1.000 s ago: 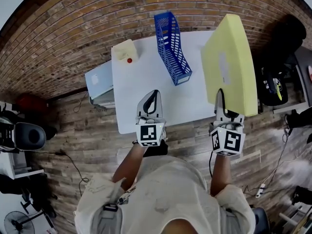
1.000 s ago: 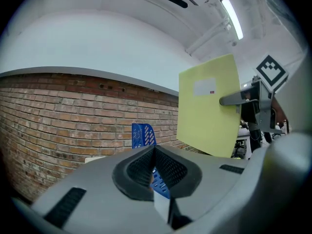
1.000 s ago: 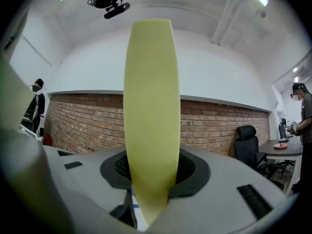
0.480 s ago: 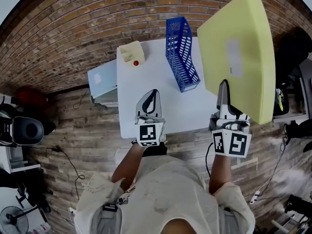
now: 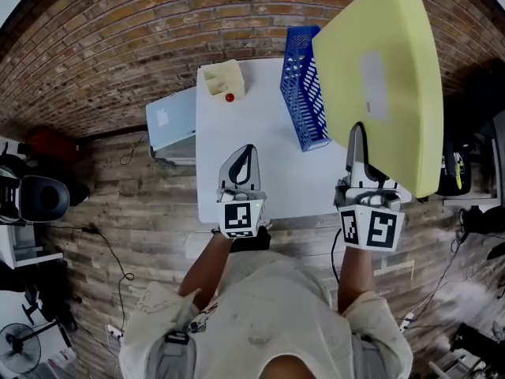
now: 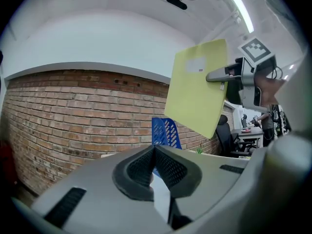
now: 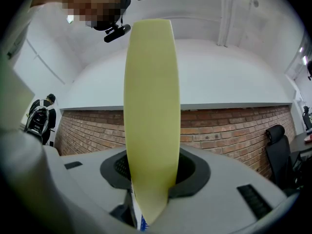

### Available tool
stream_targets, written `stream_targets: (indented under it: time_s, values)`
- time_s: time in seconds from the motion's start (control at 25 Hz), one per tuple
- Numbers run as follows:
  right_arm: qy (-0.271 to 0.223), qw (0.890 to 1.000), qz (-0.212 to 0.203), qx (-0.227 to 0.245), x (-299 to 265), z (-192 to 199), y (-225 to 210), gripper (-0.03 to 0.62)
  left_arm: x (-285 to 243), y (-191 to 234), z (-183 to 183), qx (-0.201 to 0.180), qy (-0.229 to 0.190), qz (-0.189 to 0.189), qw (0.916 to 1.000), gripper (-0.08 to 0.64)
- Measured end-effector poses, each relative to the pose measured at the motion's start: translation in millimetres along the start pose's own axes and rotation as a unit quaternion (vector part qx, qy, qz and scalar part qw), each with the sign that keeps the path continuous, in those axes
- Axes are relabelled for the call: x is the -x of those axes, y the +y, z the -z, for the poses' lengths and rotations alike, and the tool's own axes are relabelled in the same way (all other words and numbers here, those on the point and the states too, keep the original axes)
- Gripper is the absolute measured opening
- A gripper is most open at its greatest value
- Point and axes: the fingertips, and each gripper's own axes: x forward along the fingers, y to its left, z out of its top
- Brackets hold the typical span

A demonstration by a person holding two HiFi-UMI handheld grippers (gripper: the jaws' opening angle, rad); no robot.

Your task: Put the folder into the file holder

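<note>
We held the yellow folder [image 5: 379,77] pinched by its lower edge in our right gripper [image 5: 357,142], raised beside the blue file holder [image 5: 302,93]. Our left gripper [image 5: 246,163] had its jaws pressed together on nothing.

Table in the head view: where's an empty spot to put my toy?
Bare white table lies between the cream box and the blue file holder, and near the front edge between the left hand-held gripper and right hand-held gripper. Crowded: the right side, hidden behind the yellow folder.
</note>
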Motion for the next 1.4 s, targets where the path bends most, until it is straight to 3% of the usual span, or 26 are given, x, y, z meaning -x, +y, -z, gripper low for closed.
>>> stream_targets:
  time_s: [0.52,1.4]
  values:
    - [0.031,0.999,-0.01,-0.013,-26.5,48.8,8.6,0.164,-4.3,15.7,20.0,0.007,0.026,-0.011,0.9996,0.008]
    - [0.107,0.994,0.01,-0.024,-42.3,130.6,5.8,0.164,-5.3,19.9,56.0,0.017,0.069,-0.005,0.9974,0.008]
